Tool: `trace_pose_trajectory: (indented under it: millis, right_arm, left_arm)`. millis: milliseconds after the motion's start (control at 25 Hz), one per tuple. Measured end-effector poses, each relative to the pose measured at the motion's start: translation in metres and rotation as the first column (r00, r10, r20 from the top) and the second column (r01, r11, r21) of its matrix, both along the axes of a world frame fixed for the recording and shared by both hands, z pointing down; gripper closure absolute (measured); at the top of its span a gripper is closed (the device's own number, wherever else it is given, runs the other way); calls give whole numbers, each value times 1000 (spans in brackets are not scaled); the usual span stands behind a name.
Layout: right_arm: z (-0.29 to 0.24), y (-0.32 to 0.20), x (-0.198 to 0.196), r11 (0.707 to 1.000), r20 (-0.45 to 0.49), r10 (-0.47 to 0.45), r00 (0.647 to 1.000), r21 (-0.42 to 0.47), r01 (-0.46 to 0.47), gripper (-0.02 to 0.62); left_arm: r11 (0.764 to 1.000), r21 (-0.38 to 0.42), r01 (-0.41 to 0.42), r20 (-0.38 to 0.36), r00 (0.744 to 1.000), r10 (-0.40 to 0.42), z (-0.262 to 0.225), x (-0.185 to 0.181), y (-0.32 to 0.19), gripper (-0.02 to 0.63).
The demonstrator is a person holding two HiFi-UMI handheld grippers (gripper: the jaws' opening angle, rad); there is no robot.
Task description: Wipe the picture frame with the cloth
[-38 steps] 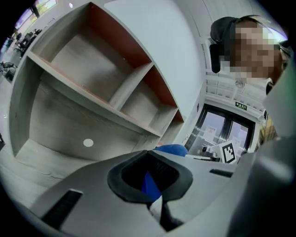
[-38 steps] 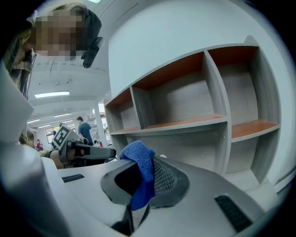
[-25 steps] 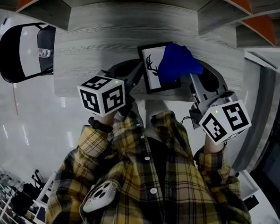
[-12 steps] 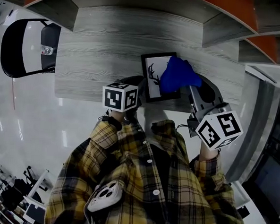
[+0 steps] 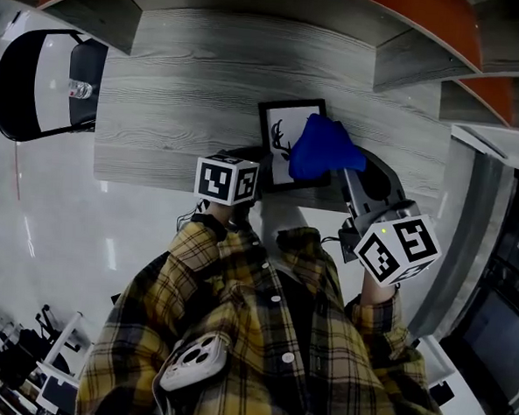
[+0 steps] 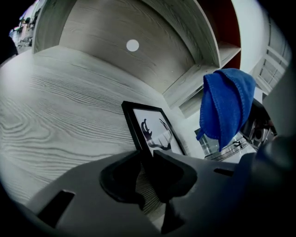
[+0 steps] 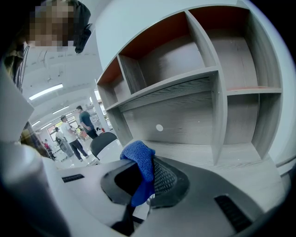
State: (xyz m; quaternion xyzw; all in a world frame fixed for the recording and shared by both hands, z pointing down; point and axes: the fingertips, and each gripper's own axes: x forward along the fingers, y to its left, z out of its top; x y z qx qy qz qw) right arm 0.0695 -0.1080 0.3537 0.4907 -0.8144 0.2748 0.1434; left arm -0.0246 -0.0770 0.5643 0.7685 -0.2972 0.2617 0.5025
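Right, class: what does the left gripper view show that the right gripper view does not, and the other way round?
Only the left gripper view: the picture frame, its edge clamped in the left gripper. Only the right gripper view: an office chair and people standing far off. Both: the blue cloth held by the right gripper, and the grey wooden shelving.

In the head view the cloth (image 5: pixel 320 149) covers the right half of the picture frame (image 5: pixel 280 132), whose corner nearest the table's (image 5: pixel 179 83) front edge is lost under the left gripper's (image 6: pixel 147 156) marker cube.
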Motion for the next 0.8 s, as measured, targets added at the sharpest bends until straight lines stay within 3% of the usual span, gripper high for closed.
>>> trace_pose_trajectory:
  millis: [200,400,560,680,800]
  right_arm:
    - [10,-1,-9,999,-14,-41,999,-17,40,557]
    - [20,-12,-46,983,-23,-180,983,-30,180,557]
    - [71,-22,-81,943,-24,-289,957,-181,280,557]
    - [116,-29,-97,904,-35,-326,945,-304,300,555]
    - [147,-38,-109,880,-41,-344,938,-363,307,555]
  left_arm:
    - [1000,-24,-16,-30,999,16,-2,0,-4,523]
    - [1000,-27,-7,-50,999,5,-2,1,-5,525]
    - [999,-34,-3,-57,998,1,-1,0,-4,525]
    - [999,-42,1,-67,998,-4,-2,1,-3,526]
    - [999,-51,-1,-75,997,-3,-3,3,-4,528]
